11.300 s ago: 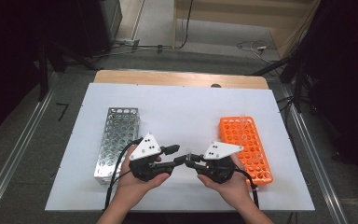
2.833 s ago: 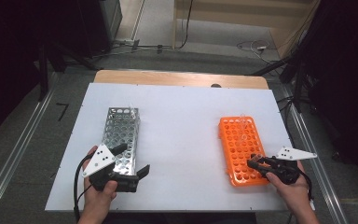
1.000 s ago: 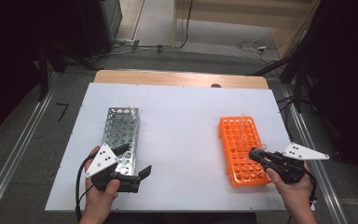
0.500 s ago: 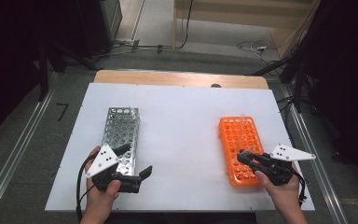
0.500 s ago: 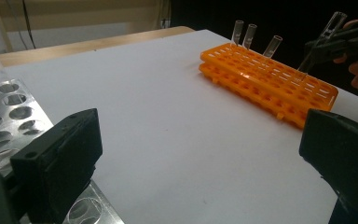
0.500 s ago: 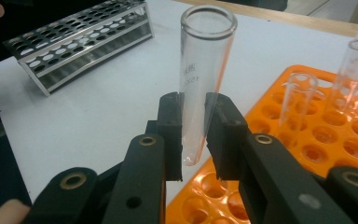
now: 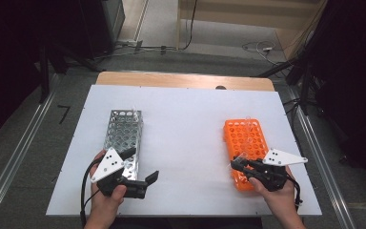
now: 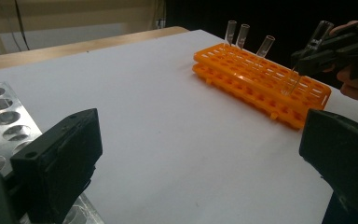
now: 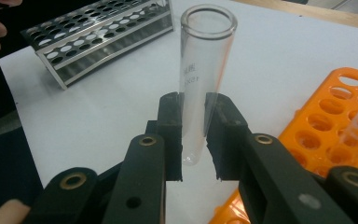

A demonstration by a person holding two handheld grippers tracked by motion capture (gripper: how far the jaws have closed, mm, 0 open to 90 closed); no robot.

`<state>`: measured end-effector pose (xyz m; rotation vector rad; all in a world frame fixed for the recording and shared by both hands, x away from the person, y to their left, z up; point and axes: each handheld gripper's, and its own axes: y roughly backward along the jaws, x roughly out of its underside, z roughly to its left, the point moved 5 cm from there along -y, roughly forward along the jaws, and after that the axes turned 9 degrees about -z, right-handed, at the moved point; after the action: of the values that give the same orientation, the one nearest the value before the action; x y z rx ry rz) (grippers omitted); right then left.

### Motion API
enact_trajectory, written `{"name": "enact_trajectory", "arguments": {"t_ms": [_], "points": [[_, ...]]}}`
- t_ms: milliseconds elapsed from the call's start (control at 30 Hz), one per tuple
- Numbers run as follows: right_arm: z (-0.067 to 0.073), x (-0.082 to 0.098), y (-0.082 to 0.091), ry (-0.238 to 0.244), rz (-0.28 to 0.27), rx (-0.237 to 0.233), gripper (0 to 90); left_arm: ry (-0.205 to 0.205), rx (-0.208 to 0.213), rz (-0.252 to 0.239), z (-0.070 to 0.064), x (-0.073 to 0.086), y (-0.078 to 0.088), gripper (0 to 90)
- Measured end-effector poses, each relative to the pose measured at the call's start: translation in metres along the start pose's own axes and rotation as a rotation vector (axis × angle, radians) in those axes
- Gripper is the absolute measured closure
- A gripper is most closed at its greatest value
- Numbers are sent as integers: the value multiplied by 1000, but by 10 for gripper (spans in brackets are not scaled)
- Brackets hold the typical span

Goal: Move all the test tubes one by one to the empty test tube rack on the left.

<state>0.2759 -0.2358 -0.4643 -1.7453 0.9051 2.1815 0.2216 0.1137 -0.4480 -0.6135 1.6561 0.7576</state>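
A clear glass test tube [image 9: 205, 70] stands between the jaws of my right gripper [image 9: 193, 128], which is shut on its lower half. In the high view the right gripper [image 7: 237, 165] is at the near left corner of the orange rack [image 7: 246, 143]. From the left gripper view the held tube [image 8: 303, 60] leans, its bottom just over the orange rack [image 8: 261, 79], where three more tubes [image 8: 242, 35] stand at the far end. My left gripper [image 7: 141, 165] stands open with nothing in it, beside the near end of the metal rack [image 7: 123, 136].
The racks lie on a white board [image 7: 186, 129] with bare space between them. A wooden strip [image 7: 181, 80] runs along the far edge. Metal rails flank the table, and cables lie on the floor beyond.
My right gripper has moved left from beside the orange rack to its near left corner, with the tube in it. The left gripper has hardly moved.
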Motion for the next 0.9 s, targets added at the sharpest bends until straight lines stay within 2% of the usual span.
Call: {"name": "enact_trajectory", "arguments": {"t_ms": [600, 900], "points": [[23, 1, -22, 34, 30, -53, 738, 2, 41, -6, -14, -3, -10, 0], [34, 2, -33, 47, 46, -77, 738, 4, 80, 6, -24, -3, -18, 0]]}}
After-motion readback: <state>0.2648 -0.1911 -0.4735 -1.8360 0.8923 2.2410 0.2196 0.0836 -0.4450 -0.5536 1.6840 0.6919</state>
